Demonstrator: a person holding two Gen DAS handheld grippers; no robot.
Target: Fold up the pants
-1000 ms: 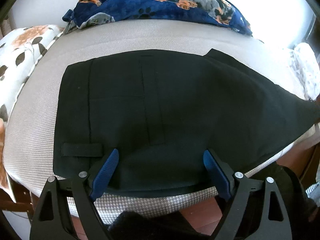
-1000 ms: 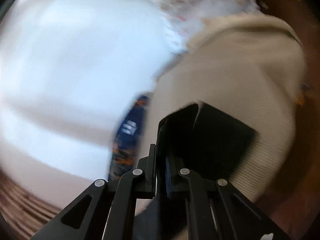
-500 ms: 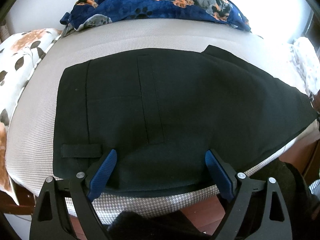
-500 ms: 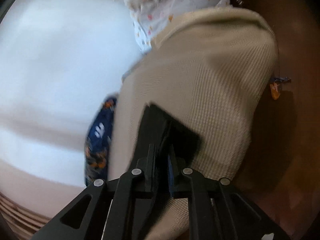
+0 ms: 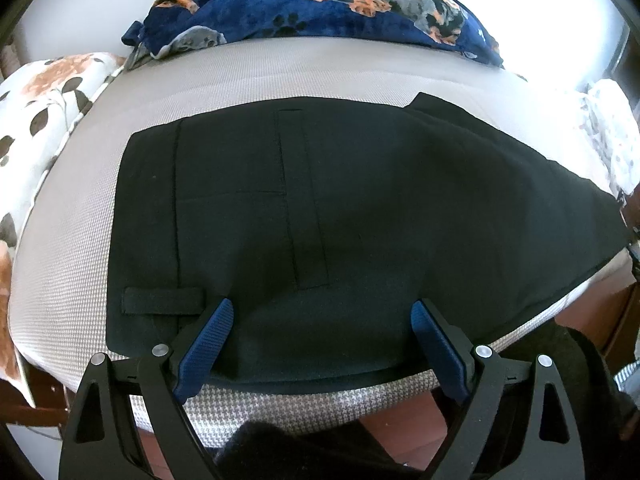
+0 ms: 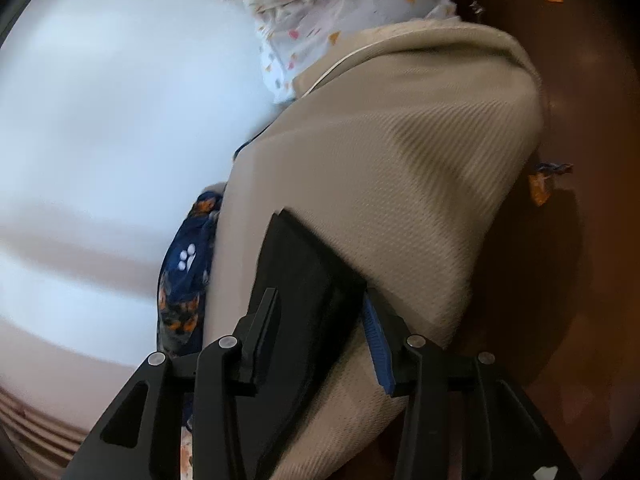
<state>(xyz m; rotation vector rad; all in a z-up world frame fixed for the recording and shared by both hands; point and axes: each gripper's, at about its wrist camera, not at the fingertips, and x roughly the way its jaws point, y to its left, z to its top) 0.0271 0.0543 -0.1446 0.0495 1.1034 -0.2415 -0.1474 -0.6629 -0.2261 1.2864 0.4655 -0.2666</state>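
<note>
Left gripper [image 5: 320, 320] low over near edge of pants [image 5: 340, 208], fingers wide apart, nothing clamped. Pants black, flat on beige mattress cover [image 5: 280, 68], waistband toward left, legs running right.

Right gripper [image 6: 320, 312] jaws opening, pants end [image 6: 304, 280] between fingers, not pinched.

Beyond: dog-print blanket [image 5: 320, 4] along far edge, floral pillow [image 5: 44, 108] at left.

The flat black matt woven-cloth pants [image 5: 340, 216] lie smooth on the beige cushion of coarse houndstooth-textured fabric [image 5: 280, 68]; at twelve o'clock, a navy dog-print blanket of soft plush fleece [image 5: 320, 4]; at nine o'clock, white leaf-print cotton-like cloth [image 5: 44, 112]; the left gripper [image 5: 320, 316] is matt black plastic with ribbed blue pads [image 5: 208, 344] and shiny metal rivets.
</note>
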